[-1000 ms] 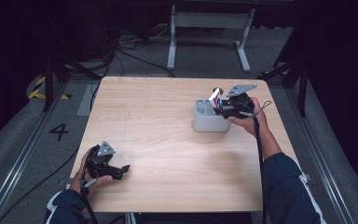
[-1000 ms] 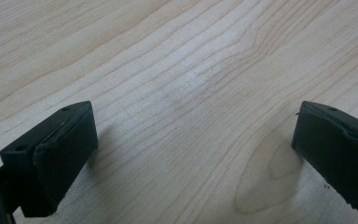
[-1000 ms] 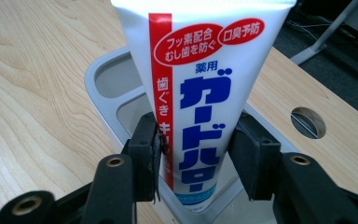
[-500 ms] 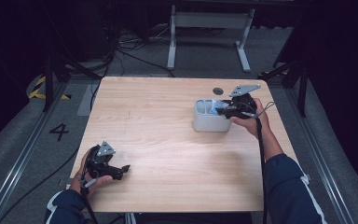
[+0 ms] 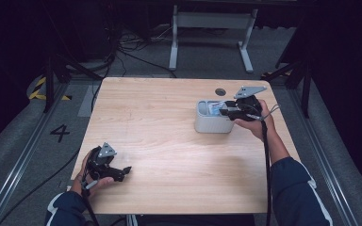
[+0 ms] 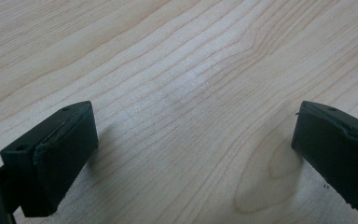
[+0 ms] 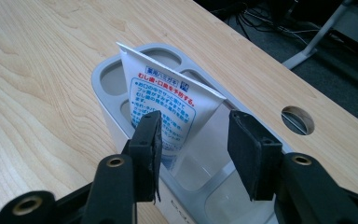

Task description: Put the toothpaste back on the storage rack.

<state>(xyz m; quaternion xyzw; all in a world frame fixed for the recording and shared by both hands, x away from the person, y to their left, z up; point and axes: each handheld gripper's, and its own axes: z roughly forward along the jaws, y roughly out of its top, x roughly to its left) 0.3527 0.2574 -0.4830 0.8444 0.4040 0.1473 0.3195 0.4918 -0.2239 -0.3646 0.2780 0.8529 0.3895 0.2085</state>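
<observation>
A white toothpaste tube (image 7: 168,100) with blue and red print stands crimped end up in a compartment of a grey holder (image 7: 107,74). My right gripper (image 7: 193,126) is open over the holder's near end, one jaw on each side of the tube, and I see no pad pressing it. From above, the holder (image 5: 212,123) sits at the table's right, with the tube (image 5: 214,108) inside and the right gripper (image 5: 224,110) at its far right corner. My left gripper (image 5: 125,170) rests open near the front left edge, with bare wood between its jaws (image 6: 193,140).
A round cable hole (image 5: 220,92) lies in the wooden table (image 5: 160,117) just behind the holder. The holder has several compartments. Cables and a metal stand foot lie on the dark floor beyond the far edge.
The right gripper lowered the tube into the holder, then its jaws parted and let it go. The left gripper has stayed still.
</observation>
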